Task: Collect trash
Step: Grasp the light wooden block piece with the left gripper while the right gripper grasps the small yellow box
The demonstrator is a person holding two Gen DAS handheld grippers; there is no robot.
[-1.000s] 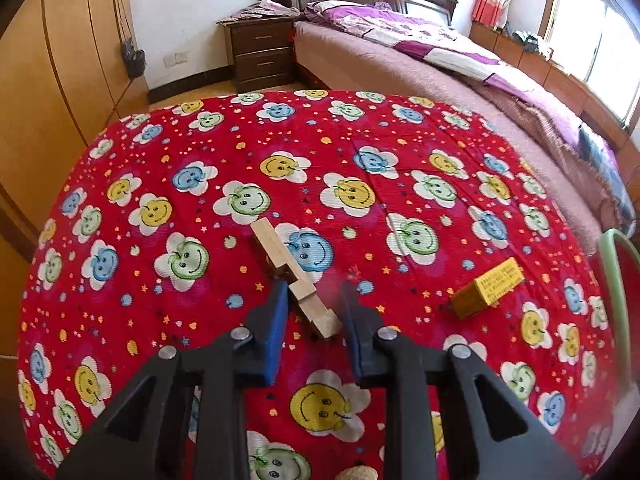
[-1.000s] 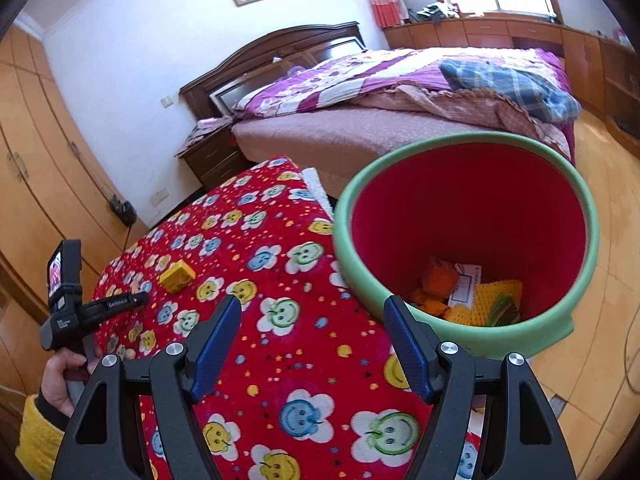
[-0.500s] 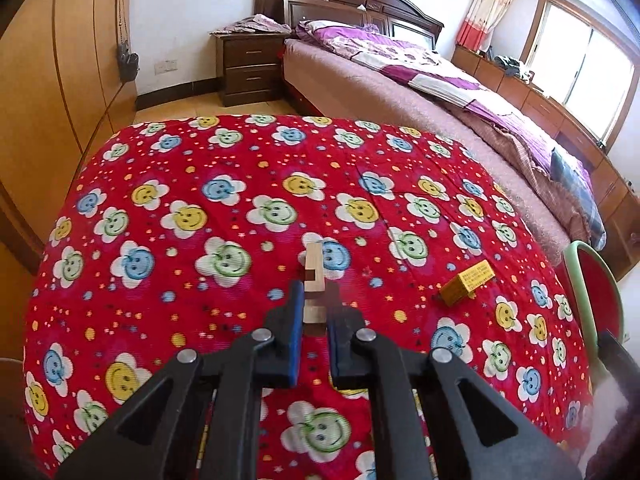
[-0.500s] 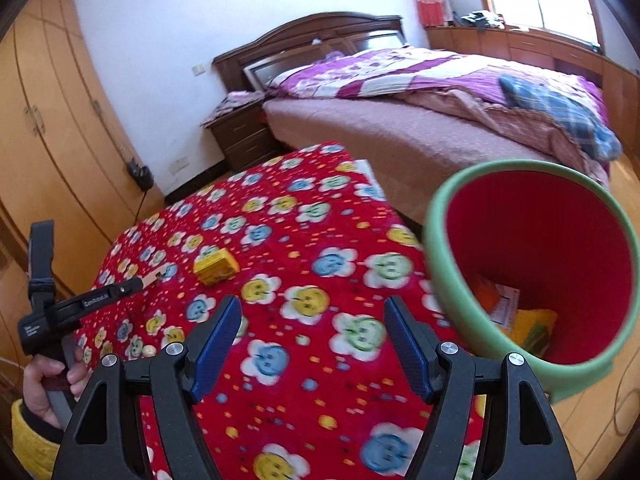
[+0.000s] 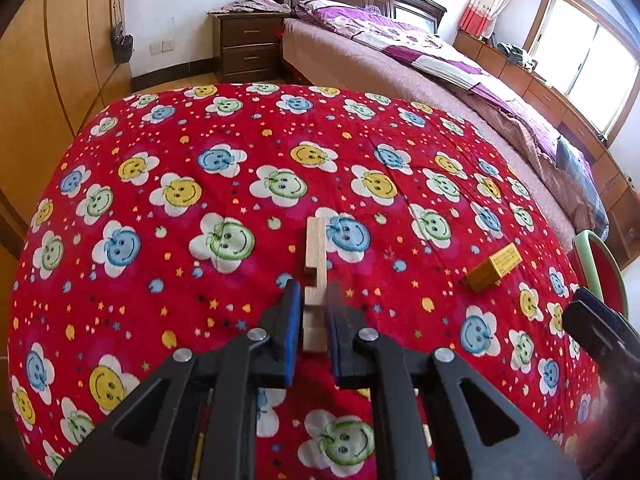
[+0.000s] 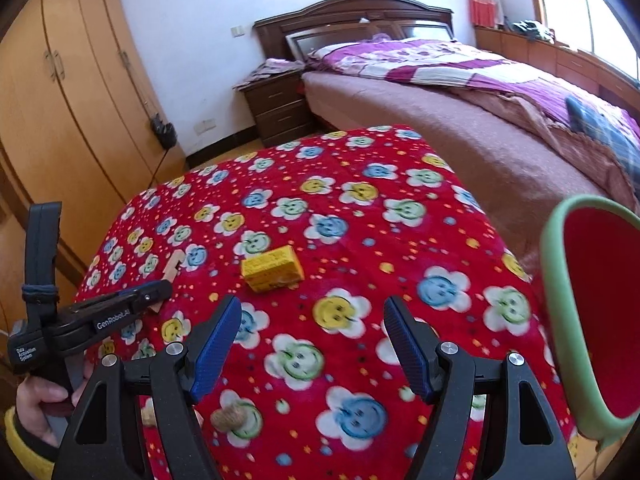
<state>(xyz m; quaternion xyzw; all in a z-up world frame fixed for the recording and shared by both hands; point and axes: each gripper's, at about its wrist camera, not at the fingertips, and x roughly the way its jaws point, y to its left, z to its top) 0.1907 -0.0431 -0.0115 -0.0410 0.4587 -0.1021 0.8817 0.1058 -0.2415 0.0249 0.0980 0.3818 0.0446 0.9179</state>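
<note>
A second ago the left gripper (image 5: 314, 320) stood open around the near end of the notched wooden stick (image 5: 315, 264), which lay slanted on the red smiley-flower cloth (image 5: 200, 152). Its jaws have just been closing, and now the blue pads press both sides of the stick's near end, with the stick running straight away from the camera. Whether the far end has lifted off the cloth is hard to tell from this angle.

The right gripper (image 6: 314, 336) was over the green-rimmed red bin (image 6: 560, 320), looking down at the trash inside. It has swung left across the table, and the bin now sits at the right edge of its view. Its jaws stand just as wide as before, with nothing between them.

The yellow box (image 6: 272, 268) lies on the cloth just beyond the open right jaws, well apart from the stick to its left. A peanut-like shell (image 6: 230, 418) rests near the close edge, beside the right gripper's left finger.

The far half of the cloth is bare up to its far edge. The bin stands off the table's right edge, and the bed (image 5: 400, 76) lies beyond that. On the left the person's hand (image 6: 40, 400), in a yellow cuff, grips the left gripper's handle.
</note>
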